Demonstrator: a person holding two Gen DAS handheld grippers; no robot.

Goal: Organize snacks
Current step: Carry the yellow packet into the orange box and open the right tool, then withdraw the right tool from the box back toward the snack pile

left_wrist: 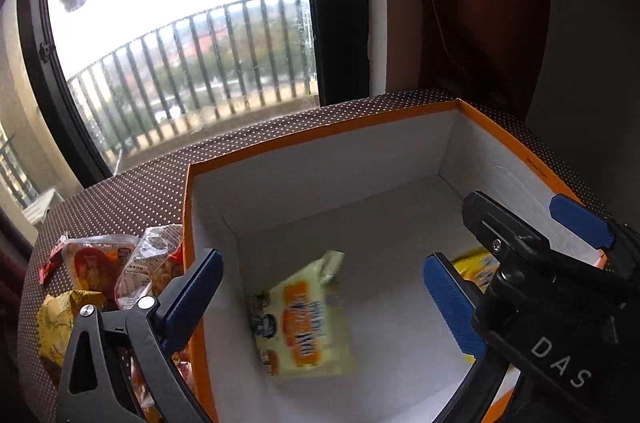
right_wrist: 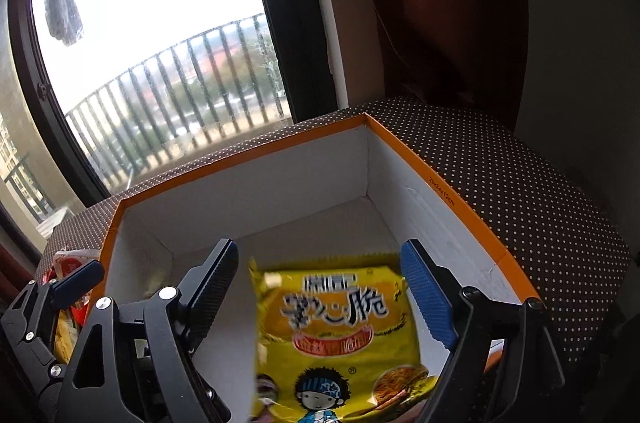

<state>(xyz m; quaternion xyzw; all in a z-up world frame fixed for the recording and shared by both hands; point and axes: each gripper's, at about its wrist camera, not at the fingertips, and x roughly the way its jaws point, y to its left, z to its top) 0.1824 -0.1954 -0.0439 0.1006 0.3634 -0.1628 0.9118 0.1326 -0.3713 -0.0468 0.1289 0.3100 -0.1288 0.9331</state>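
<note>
Hovering over the orange box (right_wrist: pixel 460 183), both tongs are spread, gripping nothing: right tongs (right_wrist: pixel 320 299) straddle the yellow noodle packet (right_wrist: pixel 340 335), left tongs (left_wrist: pixel 320 299) above the pale snack bag (left_wrist: pixel 304 323). Light, crinkly, slippery film, brittle contents; pinch a sealed edge. More snacks (left_wrist: pixel 100 275) wait on the dotted desk (left_wrist: pixel 132 191).
</note>
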